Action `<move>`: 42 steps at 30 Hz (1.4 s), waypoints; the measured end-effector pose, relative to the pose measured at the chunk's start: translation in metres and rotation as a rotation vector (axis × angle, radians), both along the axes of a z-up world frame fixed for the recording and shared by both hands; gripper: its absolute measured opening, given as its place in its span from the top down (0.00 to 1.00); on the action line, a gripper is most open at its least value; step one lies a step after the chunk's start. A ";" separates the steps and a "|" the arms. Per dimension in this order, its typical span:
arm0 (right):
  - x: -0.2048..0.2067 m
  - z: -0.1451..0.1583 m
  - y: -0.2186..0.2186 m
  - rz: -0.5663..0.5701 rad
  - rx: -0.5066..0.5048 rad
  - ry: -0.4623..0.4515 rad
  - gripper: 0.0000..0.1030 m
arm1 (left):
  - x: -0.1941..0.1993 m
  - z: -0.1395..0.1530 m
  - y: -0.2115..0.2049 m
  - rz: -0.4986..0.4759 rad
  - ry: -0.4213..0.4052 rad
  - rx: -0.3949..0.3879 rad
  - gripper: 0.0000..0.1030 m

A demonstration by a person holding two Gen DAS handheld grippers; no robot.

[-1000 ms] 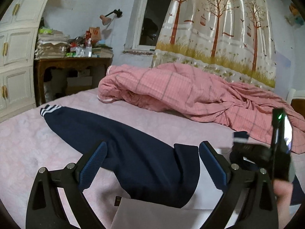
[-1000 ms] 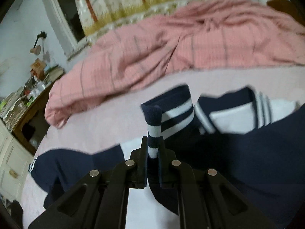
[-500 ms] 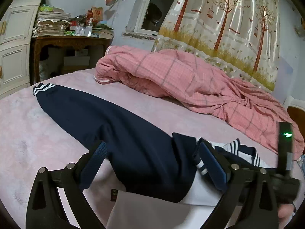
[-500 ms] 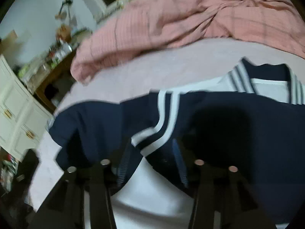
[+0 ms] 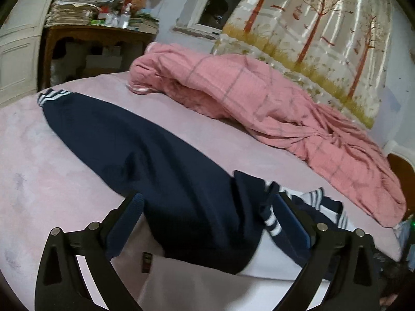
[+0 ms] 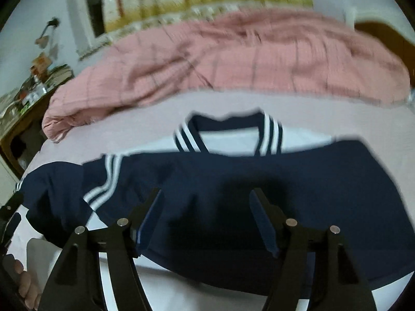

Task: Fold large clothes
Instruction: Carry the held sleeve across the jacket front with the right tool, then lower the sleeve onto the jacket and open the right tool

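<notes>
The right gripper (image 6: 205, 215) stands with its jaws spread, having just been opening, and nothing is pinched between them; the navy sleeve (image 6: 259, 181) lies flat beneath, folded across the white body of the jacket (image 6: 181, 285). Its striped cuff (image 6: 103, 181) rests to the left, and the striped collar (image 6: 228, 134) lies beyond, though the whole right wrist view is smeared by blur. The left gripper (image 5: 207, 215) also has its jaws wide apart, over the other navy sleeve (image 5: 129, 150), pressing on nothing; whether the pads brush the cloth cannot be told. This sleeve stretches away to its striped cuff (image 5: 53, 96) on the pink bed sheet (image 5: 39, 181). A crumpled pink checked quilt (image 5: 259, 103) lies behind. The jacket's lower part is cut off by the frame edge. Fingertips (image 6: 24, 282) show at the lower left, mostly hidden.
</notes>
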State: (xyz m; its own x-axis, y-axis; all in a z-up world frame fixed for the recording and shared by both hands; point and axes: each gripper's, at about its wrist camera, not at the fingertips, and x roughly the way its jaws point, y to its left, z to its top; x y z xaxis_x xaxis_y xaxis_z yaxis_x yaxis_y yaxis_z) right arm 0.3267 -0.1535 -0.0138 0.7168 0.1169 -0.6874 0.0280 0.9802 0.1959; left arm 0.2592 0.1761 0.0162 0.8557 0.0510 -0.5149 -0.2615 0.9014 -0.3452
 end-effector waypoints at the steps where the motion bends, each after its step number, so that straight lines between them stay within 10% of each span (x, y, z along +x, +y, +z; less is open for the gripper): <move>1: 0.004 -0.007 -0.006 -0.003 0.011 0.032 0.32 | -0.001 0.002 -0.005 -0.007 -0.007 0.026 0.04; 16: 0.004 0.028 -0.147 -0.180 -0.192 -0.026 0.32 | 0.073 -0.006 -0.111 -0.213 0.120 0.496 0.04; 20: 0.027 0.021 -0.196 -0.194 -0.176 0.030 0.32 | 0.098 -0.035 -0.111 -0.219 0.241 0.490 0.04; 24: 0.061 -0.008 -0.219 -0.081 -0.101 0.156 0.32 | 0.110 -0.054 -0.104 -0.296 0.335 0.417 0.31; 26: 0.070 -0.026 -0.220 -0.074 -0.091 0.199 0.39 | 0.104 -0.049 -0.106 -0.323 0.299 0.416 0.78; 27: 0.073 -0.033 -0.222 -0.091 -0.084 0.210 0.64 | 0.102 -0.048 -0.108 -0.318 0.296 0.432 0.97; 29: 0.072 -0.032 -0.227 -0.108 -0.041 0.160 0.91 | 0.096 -0.042 -0.108 -0.273 0.262 0.457 0.97; 33: 0.055 -0.008 -0.230 -0.267 -0.179 -0.005 0.95 | 0.085 -0.030 -0.094 -0.228 0.214 0.438 0.97; 38: 0.071 -0.036 -0.240 -0.321 -0.242 0.139 0.95 | 0.087 -0.034 -0.095 -0.246 0.225 0.415 0.95; 40: 0.069 -0.033 -0.238 -0.331 -0.269 0.137 0.91 | 0.088 -0.031 -0.098 -0.279 0.197 0.402 0.74; 42: 0.064 -0.023 -0.230 -0.364 -0.338 0.110 0.60 | 0.086 -0.027 -0.102 -0.298 0.162 0.401 0.47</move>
